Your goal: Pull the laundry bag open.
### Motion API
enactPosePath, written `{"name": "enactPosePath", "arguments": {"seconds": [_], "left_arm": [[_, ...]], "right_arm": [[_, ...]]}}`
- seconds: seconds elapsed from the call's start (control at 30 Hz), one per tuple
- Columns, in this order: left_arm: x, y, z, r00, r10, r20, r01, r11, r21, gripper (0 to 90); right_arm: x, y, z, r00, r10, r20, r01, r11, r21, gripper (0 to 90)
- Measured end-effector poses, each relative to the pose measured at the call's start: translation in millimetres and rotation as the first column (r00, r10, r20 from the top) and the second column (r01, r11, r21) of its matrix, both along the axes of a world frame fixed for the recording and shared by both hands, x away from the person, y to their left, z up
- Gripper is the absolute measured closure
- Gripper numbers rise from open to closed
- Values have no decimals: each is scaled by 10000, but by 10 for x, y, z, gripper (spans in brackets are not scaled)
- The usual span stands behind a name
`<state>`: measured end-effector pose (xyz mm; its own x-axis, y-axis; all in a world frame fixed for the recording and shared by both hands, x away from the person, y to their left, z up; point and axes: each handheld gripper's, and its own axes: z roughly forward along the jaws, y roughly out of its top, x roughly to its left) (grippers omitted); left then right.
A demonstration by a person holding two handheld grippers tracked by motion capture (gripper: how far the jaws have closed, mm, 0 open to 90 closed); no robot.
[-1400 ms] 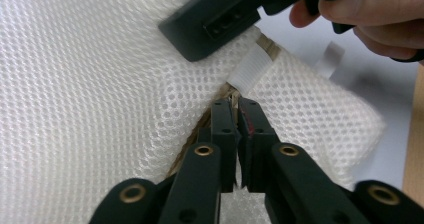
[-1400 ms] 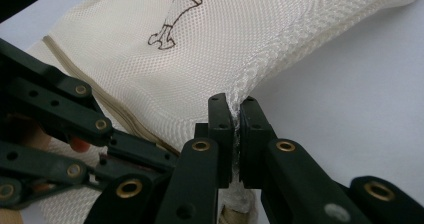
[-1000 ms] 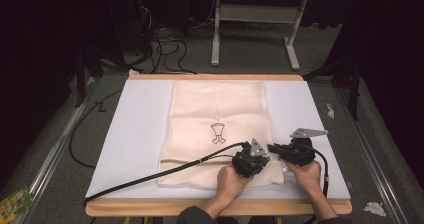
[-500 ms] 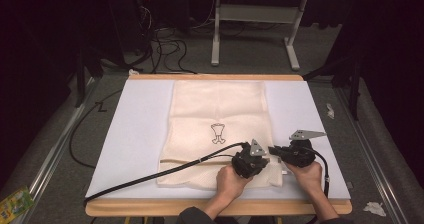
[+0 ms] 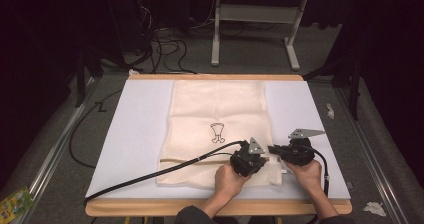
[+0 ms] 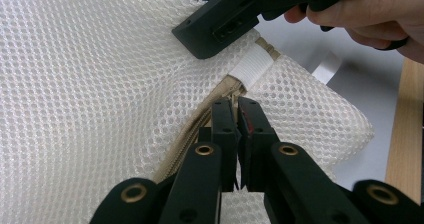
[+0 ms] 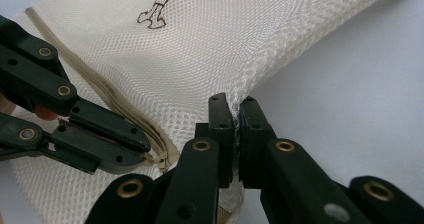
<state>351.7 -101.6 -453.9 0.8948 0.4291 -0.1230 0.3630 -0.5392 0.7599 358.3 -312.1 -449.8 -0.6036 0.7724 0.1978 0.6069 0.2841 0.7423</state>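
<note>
Mesh bag (image 5: pixel 217 119) long axis runs near-far; L gripper (image 6: pixel 237 109) clamps zipper, R gripper (image 7: pixel 234 115) pinches edge

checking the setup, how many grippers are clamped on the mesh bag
2: the left gripper is shut on the zipper near the mesh bag's near right corner; the right gripper pinches the bag's right edge beside it.

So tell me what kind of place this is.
Probably a lab or recording workspace, not a home: a white work mat on a wooden table, loose cables on grey carpet, and a bare metal desk frame behind.
</note>
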Motion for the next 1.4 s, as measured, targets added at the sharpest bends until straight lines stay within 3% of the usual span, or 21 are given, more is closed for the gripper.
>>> {"name": "enactPosePath", "arguments": {"seconds": [0.13, 0.27, 0.4, 0.63, 0.73, 0.87, 1.23, 1.4], "left_arm": [[9, -13, -39, 9999, -5, -162, 6, 10000, 60, 871], [-10, 42, -5, 10000, 58, 53, -59, 9999, 89, 871], [37, 139, -37, 9985, 295, -461, -308, 9991, -287, 871], [14, 205, 12, 9993, 359, -142, -363, 9990, -250, 870], [18, 210, 19, 9992, 353, -175, -357, 9991, -234, 870], [-4, 230, 42, 9994, 348, 89, -348, 9994, -1, 869], [-4, 243, 30, 9994, 349, -9, -349, 9993, 122, 870], [9, 317, 34, 9989, 470, -92, -471, 9988, -141, 870]], "right_arm": [[-15, -8, -22, 10000, 11, -33, -12, 9998, -197, 879], [-22, -40, -6, 10000, -23, 3, 23, 9999, -153, 879], [-15, -34, -8, 10000, -94, 15, 95, 9999, -102, 878], [-13, -23, -7, 9999, -50, 103, 51, 9999, -90, 878], [-10, -30, -18, 9999, -94, 67, 94, 9999, 62, 876], [-13, -26, -30, 9999, -122, 59, 122, 9999, 85, 872], [-3, -19, -58, 9999, -16, -117, 15, 9999, -119, 875], [-1, -6, -57, 9999, -71, -134, 69, 9998, -173, 875]]}}
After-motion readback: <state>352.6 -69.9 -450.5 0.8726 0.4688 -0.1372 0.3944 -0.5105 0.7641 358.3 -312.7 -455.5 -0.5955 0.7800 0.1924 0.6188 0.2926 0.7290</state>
